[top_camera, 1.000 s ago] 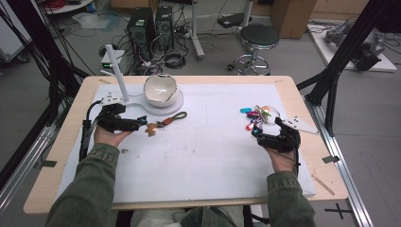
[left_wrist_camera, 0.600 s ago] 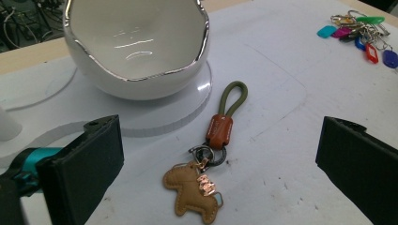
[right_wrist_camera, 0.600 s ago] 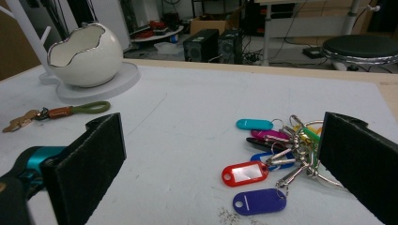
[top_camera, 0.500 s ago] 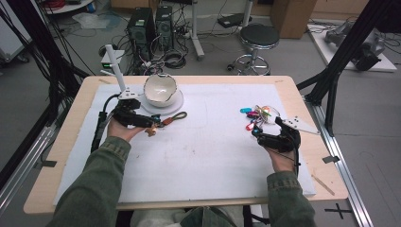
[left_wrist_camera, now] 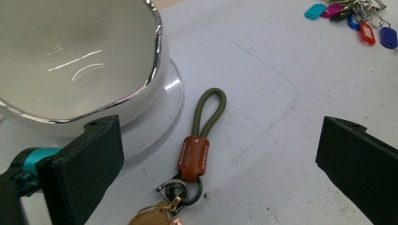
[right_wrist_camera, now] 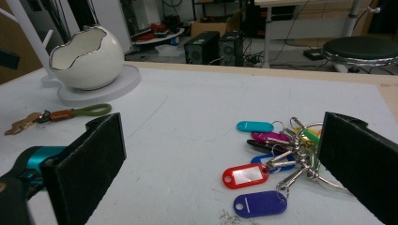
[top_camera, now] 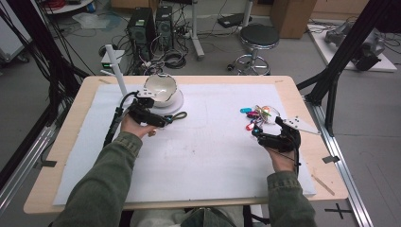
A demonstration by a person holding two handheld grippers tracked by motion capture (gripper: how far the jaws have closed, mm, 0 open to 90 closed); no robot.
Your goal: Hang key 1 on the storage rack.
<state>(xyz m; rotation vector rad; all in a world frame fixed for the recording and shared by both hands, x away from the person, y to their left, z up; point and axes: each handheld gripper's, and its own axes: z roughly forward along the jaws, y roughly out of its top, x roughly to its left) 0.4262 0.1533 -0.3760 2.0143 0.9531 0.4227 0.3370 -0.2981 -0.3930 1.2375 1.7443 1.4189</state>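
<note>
A keychain (left_wrist_camera: 195, 154) with an olive cord loop, a brown leather sleeve, a dark ring and a brass key lies on the white mat, right beside the round base (left_wrist_camera: 164, 108) of a white egg-shaped bowl (left_wrist_camera: 70, 61) with a silver rim. My left gripper (left_wrist_camera: 220, 126) is open, its jaws on either side of the keychain (top_camera: 177, 116) and not touching it. My right gripper (right_wrist_camera: 220, 122) is open too, just short of a bunch of coloured key tags (right_wrist_camera: 272, 154) on metal rings. In the high view the left gripper (top_camera: 161, 120) is near the bowl (top_camera: 161, 87) and the right gripper (top_camera: 267, 127) is near the tags (top_camera: 257, 116).
A white mat (top_camera: 213, 161) covers most of the wooden table (top_camera: 288, 82). A thin white post (top_camera: 116, 71) rises at the back left, beside the bowl. Beyond the far edge stand a stool (top_camera: 257, 38) and computer towers (top_camera: 142, 23).
My left gripper has moved to the right, up to the keychain by the bowl's base. The right gripper and the key tags have stayed put.
</note>
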